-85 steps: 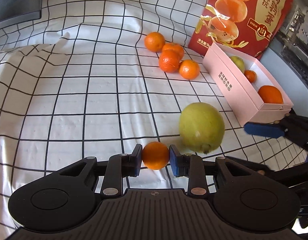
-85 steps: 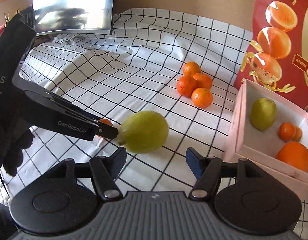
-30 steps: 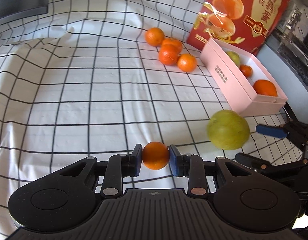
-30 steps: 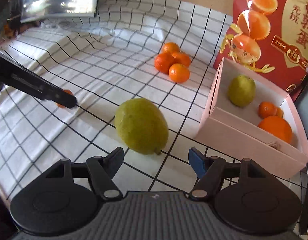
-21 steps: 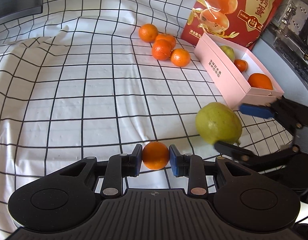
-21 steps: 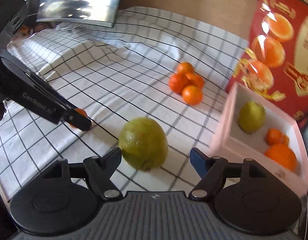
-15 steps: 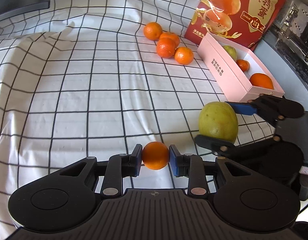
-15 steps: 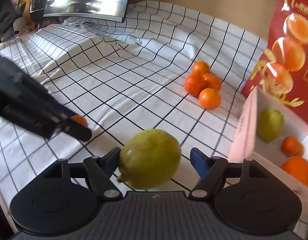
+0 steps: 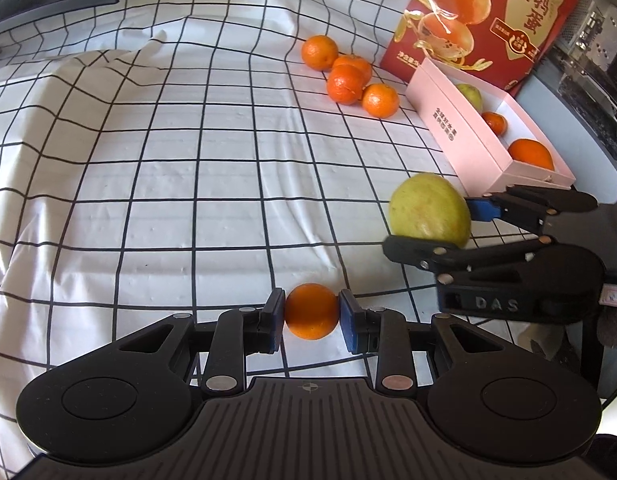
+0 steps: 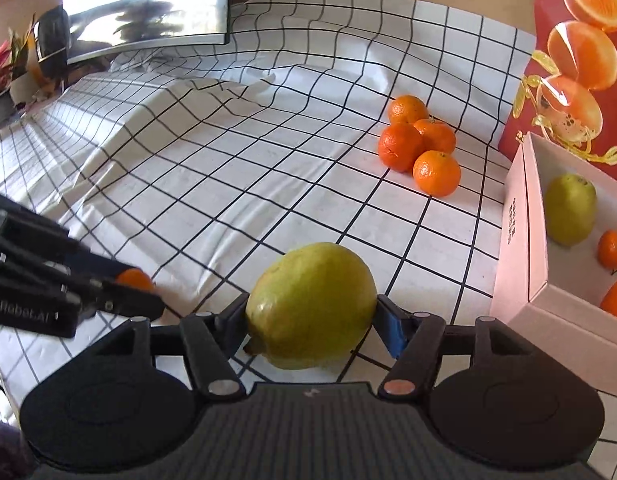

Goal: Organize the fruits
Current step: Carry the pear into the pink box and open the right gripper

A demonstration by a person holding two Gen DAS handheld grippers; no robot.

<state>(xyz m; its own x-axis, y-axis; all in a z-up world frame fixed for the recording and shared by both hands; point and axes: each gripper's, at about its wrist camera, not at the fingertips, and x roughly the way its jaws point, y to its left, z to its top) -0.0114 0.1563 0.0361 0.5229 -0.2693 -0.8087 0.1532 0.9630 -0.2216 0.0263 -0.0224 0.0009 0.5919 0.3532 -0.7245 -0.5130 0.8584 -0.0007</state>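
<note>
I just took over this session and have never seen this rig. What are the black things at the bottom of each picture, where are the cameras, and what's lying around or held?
There is no robot: a person holds two hand grippers, each with a fisheye camera looking along its fingers. The left gripper is shut on a small orange. The right gripper is closing, a big green fruit between its fingers. On the checked cloth lie four loose oranges beside a pink box that holds a green fruit and oranges; a red bag stands behind it.
</note>
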